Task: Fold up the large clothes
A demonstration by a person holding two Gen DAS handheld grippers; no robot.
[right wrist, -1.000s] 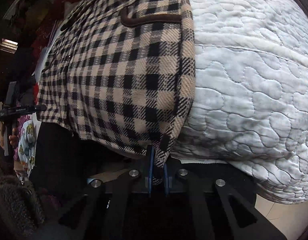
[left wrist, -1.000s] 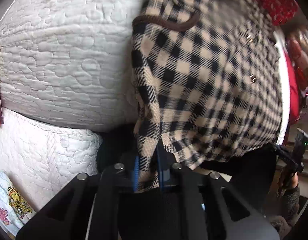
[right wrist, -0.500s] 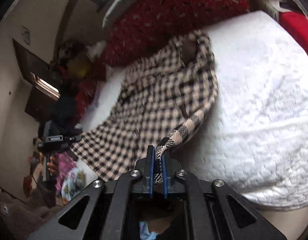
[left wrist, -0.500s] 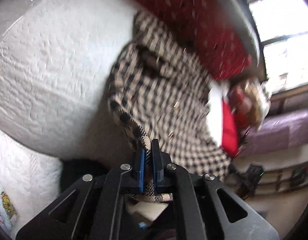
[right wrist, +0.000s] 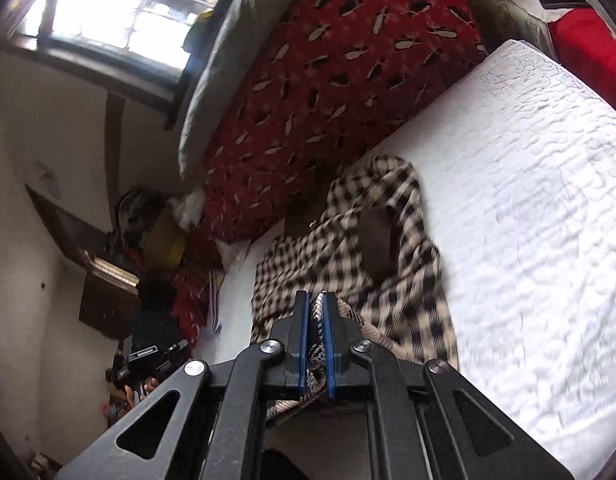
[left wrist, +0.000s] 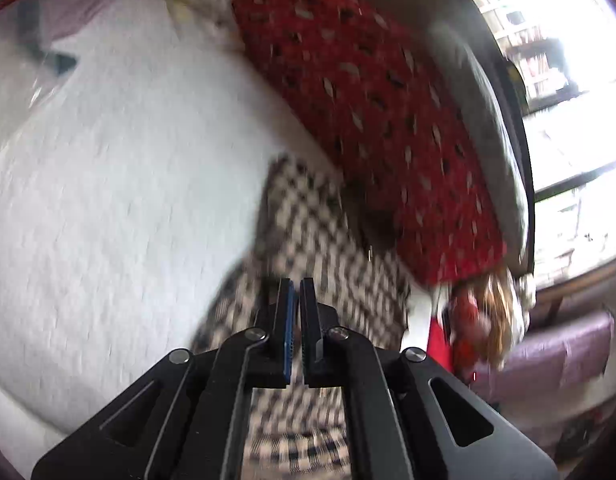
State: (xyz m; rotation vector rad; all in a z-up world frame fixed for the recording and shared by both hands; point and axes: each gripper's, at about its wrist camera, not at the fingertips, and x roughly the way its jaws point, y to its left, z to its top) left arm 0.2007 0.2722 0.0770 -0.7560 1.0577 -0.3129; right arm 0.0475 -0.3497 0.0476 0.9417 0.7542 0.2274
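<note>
A beige and black checked garment (right wrist: pixel 404 280) lies bunched on a white quilted mattress (right wrist: pixel 540 208), its far end against a red patterned cushion. My right gripper (right wrist: pixel 315 300) is shut on a fold of its near hem, and cloth shows between the blue pads. In the left wrist view the same garment (left wrist: pixel 320 240) lies blurred ahead and below. My left gripper (left wrist: pixel 295 286) has its jaws almost together over the cloth; whether any fabric is pinched between them is hidden by blur.
A red patterned cushion (left wrist: pixel 372 92) and a grey pillow (right wrist: pixel 227 40) lean along the far side of the mattress (left wrist: pixel 107 200). A bright window (left wrist: pixel 568 60) is behind. The left gripper (right wrist: pixel 147 360) and hand show at the lower left of the right wrist view.
Both grippers have swung up and forward over the mattress, carrying the hem toward the cushion. The garment, earlier hanging over the mattress edge, now lies gathered on top.
</note>
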